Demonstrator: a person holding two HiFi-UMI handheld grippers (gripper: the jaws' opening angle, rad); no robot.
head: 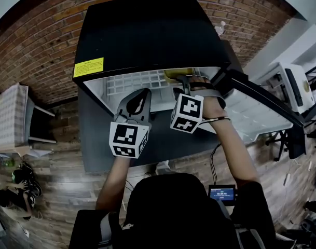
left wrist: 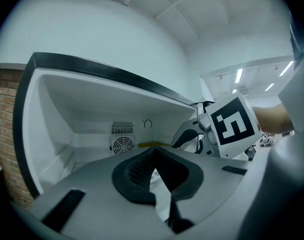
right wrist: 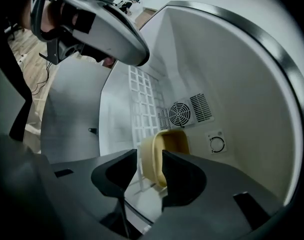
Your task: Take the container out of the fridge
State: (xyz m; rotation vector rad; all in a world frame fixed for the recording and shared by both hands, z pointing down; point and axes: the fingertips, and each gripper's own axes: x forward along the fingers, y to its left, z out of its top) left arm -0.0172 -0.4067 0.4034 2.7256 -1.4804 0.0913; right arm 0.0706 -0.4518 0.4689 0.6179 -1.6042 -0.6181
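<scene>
Container (right wrist: 172,140), small and yellow, sits on the white rack (right wrist: 142,99) at the back of the open fridge (head: 147,30). Left tool (left wrist: 152,153) is pinched closed with nothing in it, just inside the fridge. Right tool (right wrist: 150,160) is wide, and the container's edge is between its two jaws.

**A:** What sort of room is this?

**B:** Office or lab workspace, I'd say. Doesn't read as a home kitchen. Bare brick wall (head: 38,45), wood plank floor (head: 59,191), strip lights (left wrist: 238,75) in a white ceiling.

**A:** And the fridge?

**B:** Small black fridge (head: 147,30) on its own, back against the brick. White boxy machine (head: 295,87) to its right, can't tell what kind. Cable (head: 212,162) hanging loose, small lit screen (head: 222,193) at a person's waist. Test-rig look.
</scene>
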